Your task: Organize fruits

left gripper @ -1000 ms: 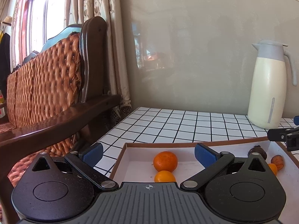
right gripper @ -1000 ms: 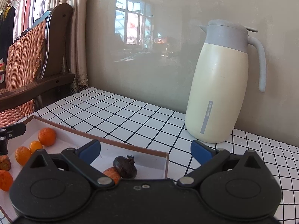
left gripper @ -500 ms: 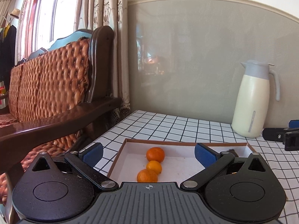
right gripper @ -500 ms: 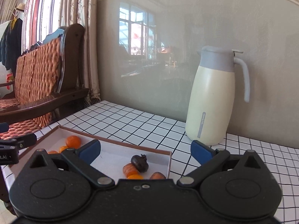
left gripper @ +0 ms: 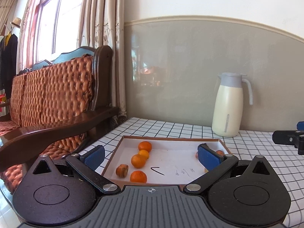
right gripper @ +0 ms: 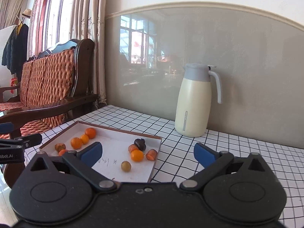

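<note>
A shallow white box with a brown rim (left gripper: 171,138) (right gripper: 117,128) lies on the checked table. Several oranges (left gripper: 138,160) (right gripper: 76,142) and a brownish fruit (left gripper: 122,170) lie along its left side. At its right side lie a dark fruit (right gripper: 140,144), an orange (right gripper: 137,155), reddish fruits (right gripper: 151,154) and a small tan fruit (right gripper: 126,166). My left gripper (left gripper: 151,156) is open and empty, held back above the box's near edge. My right gripper (right gripper: 148,153) is open and empty, above the box's right corner.
A cream thermos jug with a grey lid (left gripper: 228,104) (right gripper: 193,100) stands at the back of the table by the wall. A wooden armchair with woven orange cushions (left gripper: 57,102) (right gripper: 47,87) stands left of the table. Curtains and a window are behind it.
Both grippers have pulled back and risen from the box, so the whole box and more fruit now show. Both stay open and empty.
</note>
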Motion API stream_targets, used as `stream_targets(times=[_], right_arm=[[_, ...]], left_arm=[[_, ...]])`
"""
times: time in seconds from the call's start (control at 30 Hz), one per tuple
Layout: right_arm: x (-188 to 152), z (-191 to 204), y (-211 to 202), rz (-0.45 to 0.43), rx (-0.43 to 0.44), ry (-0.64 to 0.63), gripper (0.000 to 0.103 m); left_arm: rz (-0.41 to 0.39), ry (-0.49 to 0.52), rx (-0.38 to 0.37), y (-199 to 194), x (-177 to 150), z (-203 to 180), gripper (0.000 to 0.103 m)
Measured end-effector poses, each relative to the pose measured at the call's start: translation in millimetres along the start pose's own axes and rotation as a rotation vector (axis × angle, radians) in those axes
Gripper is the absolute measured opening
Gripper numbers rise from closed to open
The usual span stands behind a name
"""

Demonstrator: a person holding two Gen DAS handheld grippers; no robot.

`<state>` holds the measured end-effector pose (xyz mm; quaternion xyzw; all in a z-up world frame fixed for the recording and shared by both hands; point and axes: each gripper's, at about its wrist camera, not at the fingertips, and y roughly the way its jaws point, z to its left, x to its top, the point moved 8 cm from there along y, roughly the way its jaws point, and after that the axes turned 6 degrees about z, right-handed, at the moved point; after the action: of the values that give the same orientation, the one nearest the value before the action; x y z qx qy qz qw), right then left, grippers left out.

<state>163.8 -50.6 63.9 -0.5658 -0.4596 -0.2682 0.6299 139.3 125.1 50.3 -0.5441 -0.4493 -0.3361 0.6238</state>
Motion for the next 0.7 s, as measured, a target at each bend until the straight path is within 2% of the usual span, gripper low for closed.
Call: stream_targets(times=[0.33,0.5,0.7], right_arm=[[-41.5,-0.1,-59.6,-0.023,-0.033,-0.004,0.097],[-60.3,5.8,-80.6,-0.064,-0.071,-0.042,0.097],[-71.9,-3.9,-97.8,-0.130,-0.112,0.001,0.097]], left_arm=[[-0.081,0.028,-0.030,-69.6,-17.8,-8.0,0.103],[-0.096,0.025,-0.055,-96.3,-35.6,-9.6,0.103],[-0.136,0.024,-0.062,-115.9,-46.8,-7.9,0.103]])
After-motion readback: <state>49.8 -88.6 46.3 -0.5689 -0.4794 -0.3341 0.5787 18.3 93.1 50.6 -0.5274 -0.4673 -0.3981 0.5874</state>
